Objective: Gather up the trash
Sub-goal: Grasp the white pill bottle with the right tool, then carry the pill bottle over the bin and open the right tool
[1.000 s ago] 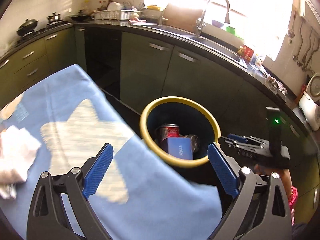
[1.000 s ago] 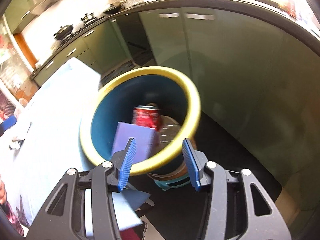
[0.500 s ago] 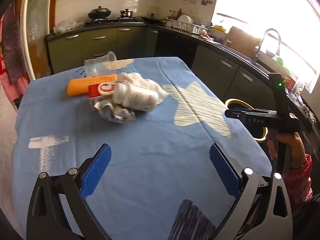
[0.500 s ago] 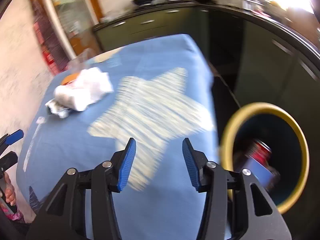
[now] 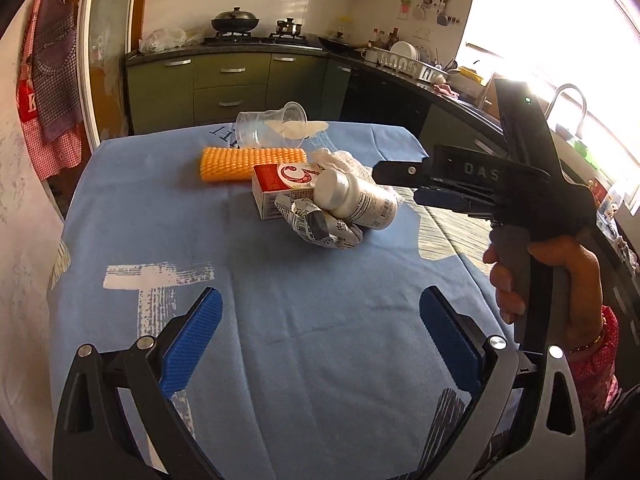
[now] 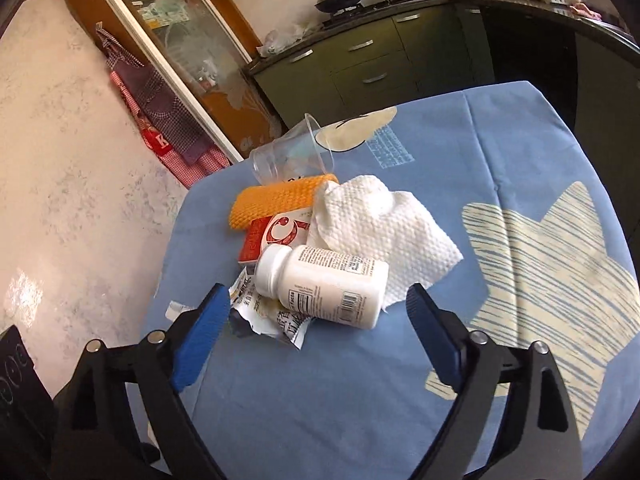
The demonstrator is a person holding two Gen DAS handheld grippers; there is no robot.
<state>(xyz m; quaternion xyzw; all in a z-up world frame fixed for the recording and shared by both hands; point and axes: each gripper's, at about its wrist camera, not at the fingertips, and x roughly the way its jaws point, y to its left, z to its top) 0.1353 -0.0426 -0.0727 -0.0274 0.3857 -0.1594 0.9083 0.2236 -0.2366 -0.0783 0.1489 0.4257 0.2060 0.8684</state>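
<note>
A pile of trash lies on the blue tablecloth: a white pill bottle on its side, crumpled newspaper, a red and white box, an orange sponge, a white paper towel and a tipped clear plastic cup. My right gripper is open and empty, hovering just short of the bottle, its pads on either side of it. It also shows in the left wrist view, beside the bottle. My left gripper is open and empty, low over the near cloth.
Green kitchen cabinets with a stove and pots run behind the table. A counter with a dish rack and a sink tap curves along the right. A glass-door cabinet and a hanging apron stand to the left.
Both grippers have swung away from the yellow-rimmed bin to the table. The right gripper has opened wider and come close to the pill bottle.
</note>
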